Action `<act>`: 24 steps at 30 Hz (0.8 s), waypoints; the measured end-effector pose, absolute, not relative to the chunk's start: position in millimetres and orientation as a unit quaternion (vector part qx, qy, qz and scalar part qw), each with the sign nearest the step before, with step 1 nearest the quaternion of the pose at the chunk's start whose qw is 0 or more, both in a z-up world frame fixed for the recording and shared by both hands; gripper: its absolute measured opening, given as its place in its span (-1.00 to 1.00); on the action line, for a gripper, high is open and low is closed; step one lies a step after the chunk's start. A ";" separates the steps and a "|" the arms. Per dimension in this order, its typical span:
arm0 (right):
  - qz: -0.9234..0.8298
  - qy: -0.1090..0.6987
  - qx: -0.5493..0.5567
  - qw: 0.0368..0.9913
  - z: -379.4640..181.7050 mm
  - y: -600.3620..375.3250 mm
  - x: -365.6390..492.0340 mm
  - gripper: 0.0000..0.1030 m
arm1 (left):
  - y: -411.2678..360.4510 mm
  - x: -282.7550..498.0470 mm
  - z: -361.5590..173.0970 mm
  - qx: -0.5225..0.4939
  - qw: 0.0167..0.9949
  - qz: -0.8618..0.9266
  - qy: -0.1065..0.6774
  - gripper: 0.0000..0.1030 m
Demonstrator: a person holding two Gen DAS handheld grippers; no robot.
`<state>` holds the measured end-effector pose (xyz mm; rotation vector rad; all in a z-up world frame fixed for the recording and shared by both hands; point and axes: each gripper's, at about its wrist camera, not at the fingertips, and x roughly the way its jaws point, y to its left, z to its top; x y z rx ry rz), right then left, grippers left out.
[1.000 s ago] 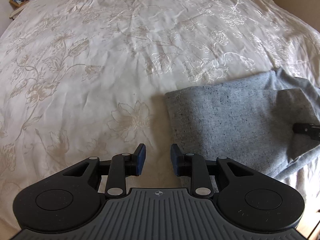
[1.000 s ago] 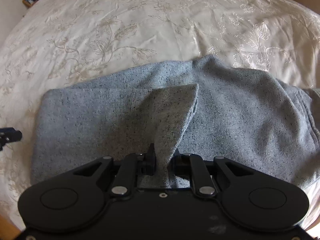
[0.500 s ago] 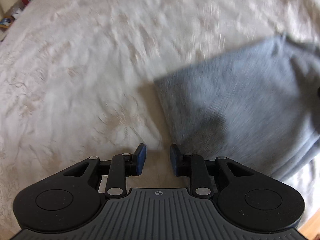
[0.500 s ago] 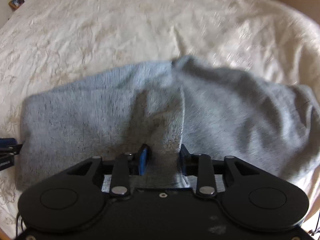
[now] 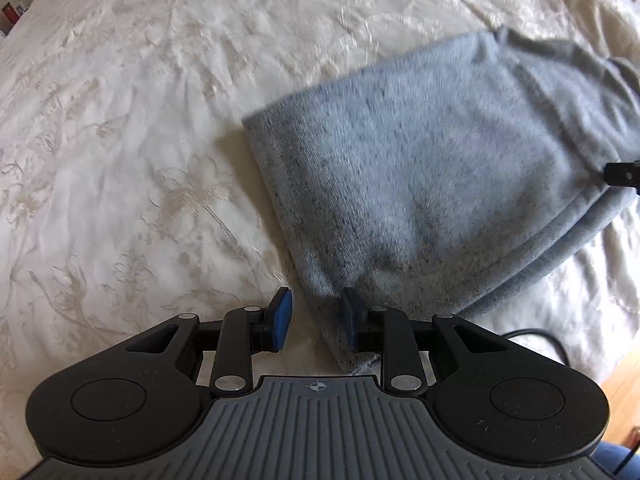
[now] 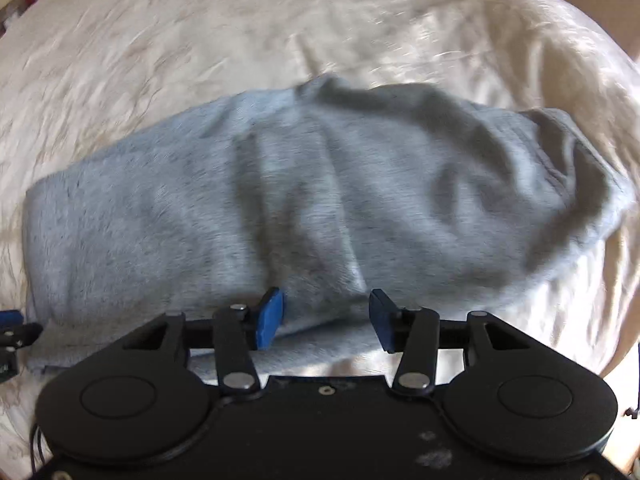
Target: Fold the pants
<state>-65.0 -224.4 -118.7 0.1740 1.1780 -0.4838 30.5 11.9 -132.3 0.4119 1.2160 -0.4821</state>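
Left hand-held gripper (image 5: 314, 322): its jaws are standing a little apart and clamping nothing; the near corner of the pants is lying in the gap, against the right pad.
Right hand-held gripper (image 6: 326, 318): its jaws have just been opening and are now standing apart, with grey cloth lying loose between the pads and no pinch on it.
Pants (image 6: 320, 208): the grey knit bundle is lying folded over on the bed, close in front of both tools, its far right end bunching into a dark hump.
Bed (image 5: 140, 140): the cream embroidered cover is spreading bare beyond and to the left of the pants.
Step in hand: probably letting the folded layer settle before the next fold.
Doing it well: I would be lifting the right tool clear without dragging the top layer, then smoothing the hump and squaring the edges.
Containers: none are showing in either view.
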 end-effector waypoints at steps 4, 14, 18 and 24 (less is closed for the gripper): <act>-0.214 0.506 0.084 0.832 -98.4 -226.7 -70.3 -0.03 | 1.9 28.6 -111.8 0.180 0.790 -0.224 0.542 -0.50; -0.088 0.568 0.094 0.813 -151.8 -246.7 -33.3 -0.74 | -71.7 35.7 -94.4 0.159 0.804 -0.214 0.531 -0.49; -0.058 0.532 0.125 0.835 -129.0 -276.7 -48.6 -0.45 | -113.2 38.0 -93.4 0.152 0.808 -0.212 0.529 -0.49; -0.094 0.494 0.154 0.850 -95.3 -352.4 -87.0 -0.13 | -185.1 38.5 -101.3 0.147 0.811 -0.219 0.523 -0.49</act>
